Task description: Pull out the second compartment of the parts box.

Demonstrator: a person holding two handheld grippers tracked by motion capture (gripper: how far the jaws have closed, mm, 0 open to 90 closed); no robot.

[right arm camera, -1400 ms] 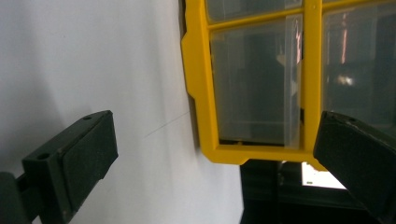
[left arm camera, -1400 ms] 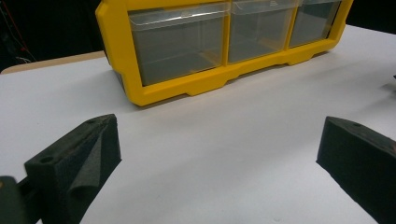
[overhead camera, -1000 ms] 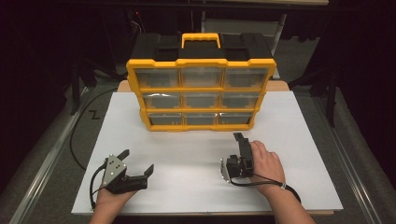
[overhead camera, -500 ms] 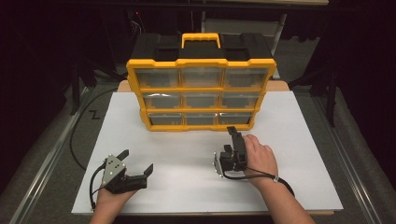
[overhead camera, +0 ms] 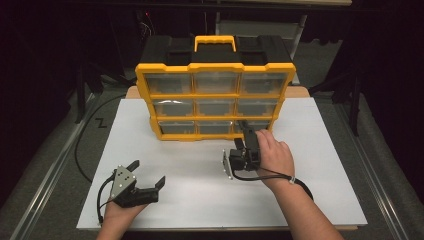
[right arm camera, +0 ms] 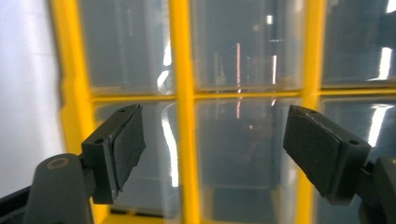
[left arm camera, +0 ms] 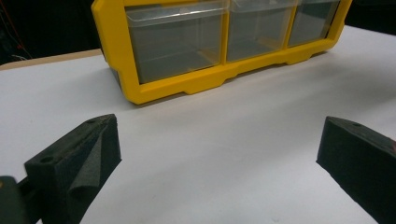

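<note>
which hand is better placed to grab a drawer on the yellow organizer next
Right. The right gripper is up at the organizer's bottom-right drawer, jaws apart and just closing with nothing between them. The left gripper sits open near the table's front edge.

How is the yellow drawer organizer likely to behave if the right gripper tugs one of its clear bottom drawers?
The yellow drawer organizer looks like rigid plastic, so it should not flex. Its clear drawers look empty, so it is probably light and may slide on the smooth white board. Standing tall on a narrow base, it might tip forward.
</note>
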